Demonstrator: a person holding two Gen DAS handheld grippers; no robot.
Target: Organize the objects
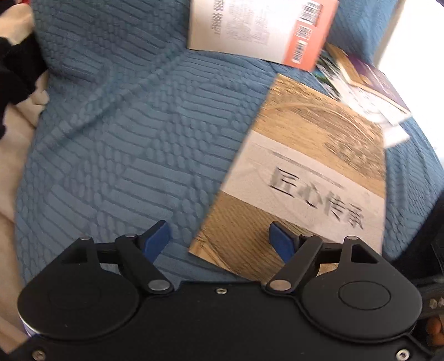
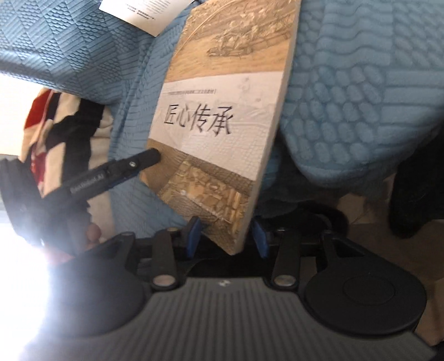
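Book (image 2: 219,116) is lain on blue bedspread (image 1: 116,133), its near corner sat between the right gripper (image 2: 227,236) jaws, contact unclear. Left gripper (image 1: 219,238) is held open, empty, over the opposite corner. Judged stiff, flat, light; best pinched at an edge.

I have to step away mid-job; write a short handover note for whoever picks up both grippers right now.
Left gripper: open, empty, over the near left corner of the tan book.
Right gripper: the book's near corner sits between its pads; whether they pinch it I cannot tell.
The book lies on the blue quilt. An orange-and-white book and a few more books lie scattered beyond it.
Done: nothing visibly stacked.
Left: gather the books.
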